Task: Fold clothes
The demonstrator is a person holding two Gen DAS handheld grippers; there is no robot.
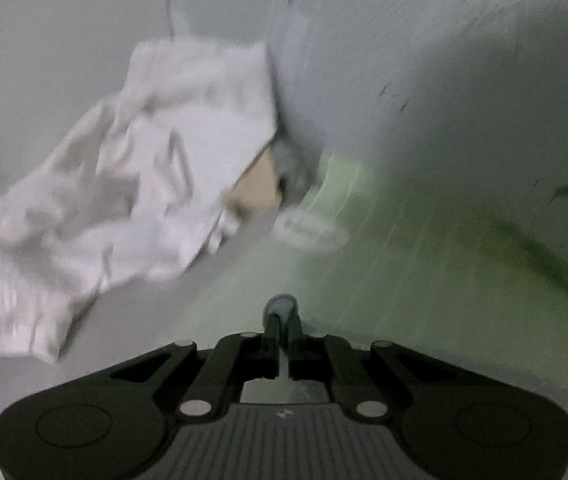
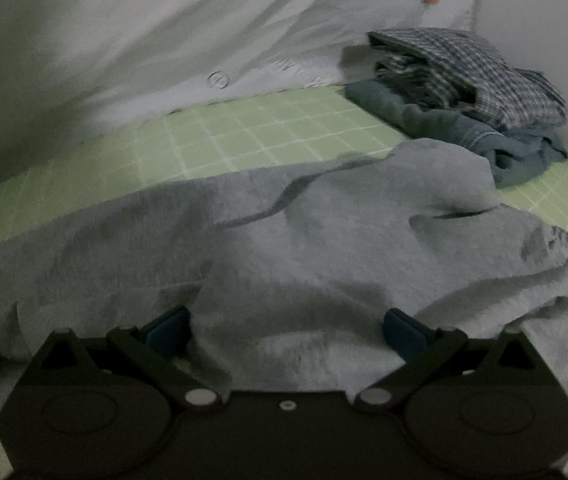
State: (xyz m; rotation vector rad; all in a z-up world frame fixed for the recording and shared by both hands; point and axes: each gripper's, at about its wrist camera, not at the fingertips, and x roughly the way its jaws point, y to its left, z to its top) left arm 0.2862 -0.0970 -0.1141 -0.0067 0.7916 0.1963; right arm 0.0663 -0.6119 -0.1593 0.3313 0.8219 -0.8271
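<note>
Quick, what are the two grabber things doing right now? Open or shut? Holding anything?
Left hand-held gripper: shut, with a bit of grey cloth at its tips.
Right hand-held gripper: open, its fingers either side of the grey towel, not squeezing it.

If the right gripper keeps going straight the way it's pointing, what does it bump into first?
Most likely the grey towel. The right gripper has its jaws wide apart, with a hump of that towel already between its fingers. The green checked sheet lies beyond.

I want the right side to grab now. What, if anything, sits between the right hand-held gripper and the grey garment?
Nothing visible: the right hand-held gripper is open, its fingers astride a raised fold of the grey garment.
</note>
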